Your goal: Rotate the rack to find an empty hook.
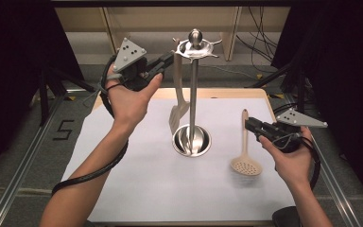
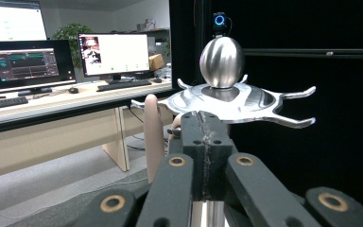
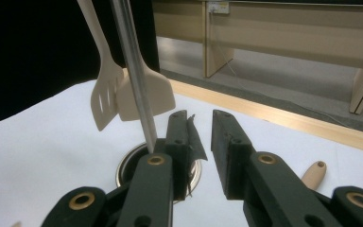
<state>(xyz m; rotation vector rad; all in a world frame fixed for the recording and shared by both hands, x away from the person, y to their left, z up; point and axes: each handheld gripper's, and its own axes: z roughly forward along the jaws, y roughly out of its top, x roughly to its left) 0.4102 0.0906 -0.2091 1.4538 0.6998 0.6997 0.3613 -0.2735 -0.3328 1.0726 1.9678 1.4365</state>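
Observation:
A steel utensil stand (image 1: 193, 90) rises from a round base (image 1: 192, 141) at mid table, with a hook crown (image 1: 196, 47) on top. A beige spatula (image 1: 178, 101) hangs from a hook on its left side. My left gripper (image 1: 169, 59) is held high, jaws shut and empty, tips just short of the crown (image 2: 236, 101), beside the spatula's handle (image 2: 153, 137). A beige slotted spoon (image 1: 246, 163) lies on the table at the right. My right gripper (image 1: 250, 126) sits by its handle end (image 3: 314, 172), jaws slightly apart with nothing between, facing a slotted turner (image 3: 105, 97) and solid spatula (image 3: 151, 94).
A white sheet (image 1: 137, 170) covers the wooden table. Black curtains stand at both sides, and metal rails run along the floor. In the left gripper view a desk with monitors (image 2: 113, 54) stands far behind the stand.

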